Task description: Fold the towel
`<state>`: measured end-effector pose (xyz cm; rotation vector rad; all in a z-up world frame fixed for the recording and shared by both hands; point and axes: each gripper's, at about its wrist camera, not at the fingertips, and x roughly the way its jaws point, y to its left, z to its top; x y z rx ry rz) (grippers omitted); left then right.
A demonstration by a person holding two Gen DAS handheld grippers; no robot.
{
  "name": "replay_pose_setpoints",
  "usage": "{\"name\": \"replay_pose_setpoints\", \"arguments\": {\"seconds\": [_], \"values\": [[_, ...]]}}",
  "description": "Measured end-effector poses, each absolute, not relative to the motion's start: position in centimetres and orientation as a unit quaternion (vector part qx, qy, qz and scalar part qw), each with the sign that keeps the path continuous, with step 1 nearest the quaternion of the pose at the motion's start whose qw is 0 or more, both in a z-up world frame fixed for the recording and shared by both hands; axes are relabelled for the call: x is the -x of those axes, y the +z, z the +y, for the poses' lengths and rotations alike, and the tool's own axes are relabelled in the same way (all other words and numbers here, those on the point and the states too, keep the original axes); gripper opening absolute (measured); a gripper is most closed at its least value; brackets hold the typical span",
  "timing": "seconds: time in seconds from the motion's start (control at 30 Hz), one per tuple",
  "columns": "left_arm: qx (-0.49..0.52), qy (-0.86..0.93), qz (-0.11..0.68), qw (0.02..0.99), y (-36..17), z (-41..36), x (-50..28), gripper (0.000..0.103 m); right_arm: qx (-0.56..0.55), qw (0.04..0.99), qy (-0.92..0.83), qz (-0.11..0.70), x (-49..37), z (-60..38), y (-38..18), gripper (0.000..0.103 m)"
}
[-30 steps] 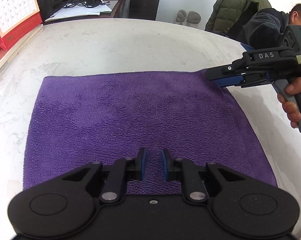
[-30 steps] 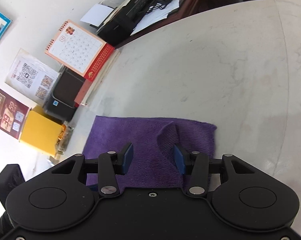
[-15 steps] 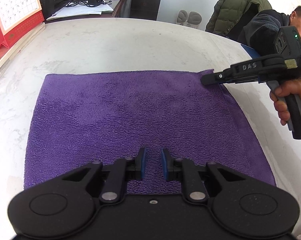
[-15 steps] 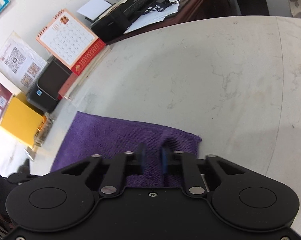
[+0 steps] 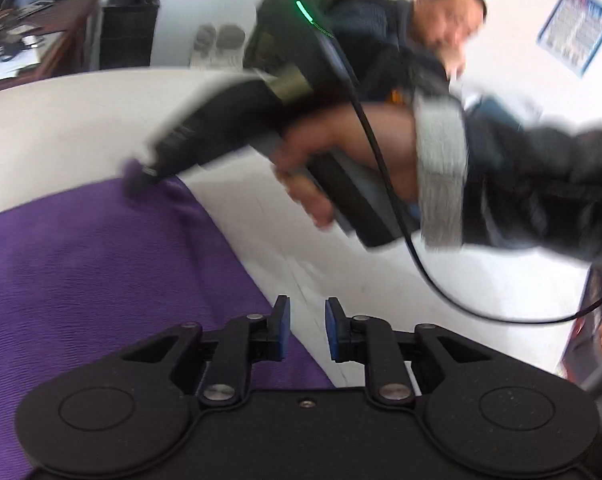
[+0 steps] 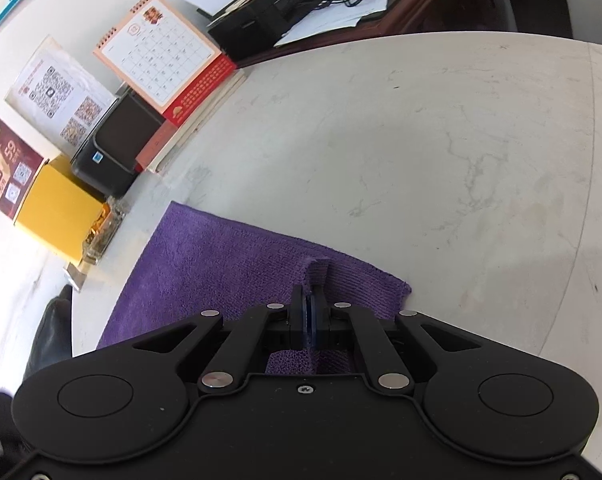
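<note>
Now the right hand-held gripper (image 6: 311,314) is clamped tight on a pinched ridge of the purple towel (image 6: 229,268) at its far right corner; half a second before, its jaws were already nearly together over that fold, and a second ago they stood well apart with the cloth bunched between them. The towel itself lies flat on the pale marble tabletop (image 6: 441,152), its far edge running toward the desk calendar (image 6: 161,52) and the yellow box (image 6: 57,208) at the left. Seen from the left wrist, the corner is caught at the tip of the right tool, with the person's hand (image 5: 321,160) wrapped round its handle, and the cloth looks a little raised there. The left hand-held gripper (image 5: 307,330) has swung away: a moment ago it hovered over the middle of the towel's near edge, and now its fingers sit over the towel's near right edge, partly above bare tabletop. Its jaws stand narrowly apart with nothing between them. So one corner is secured, and the left tool seems bound for the near right corner; the fold probably cannot begin until that second corner is gripped.
</note>
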<state>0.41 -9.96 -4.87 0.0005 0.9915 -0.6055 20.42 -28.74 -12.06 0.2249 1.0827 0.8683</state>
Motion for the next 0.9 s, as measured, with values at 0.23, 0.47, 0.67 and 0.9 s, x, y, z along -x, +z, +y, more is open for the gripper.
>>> {"name": "replay_pose_setpoints", "arguments": {"seconds": [0.23, 0.47, 0.67, 0.9], "values": [[-0.028, -0.235, 0.494, 0.837, -6.9, -11.4, 0.1, 0.017, -0.137, 0.75, 0.409, 0.502, -20.4, -29.2, -12.4, 0.002], [-0.019, -0.228, 0.5, 0.835, -7.0, -11.4, 0.0, 0.017, -0.223, 0.734, 0.417, 0.488, -20.8, -30.7, -12.3, 0.001], [-0.03, -0.23, 0.506, 0.831, -7.1, -11.6, -0.1, 0.017, -0.261, 0.733, 0.417, 0.47, -21.1, -31.9, -11.4, 0.001], [-0.038, -0.232, 0.51, 0.828, -7.2, -11.8, -0.1, 0.017, -0.277, 0.739, 0.399, 0.466, -21.9, -33.2, -11.9, 0.001]]}}
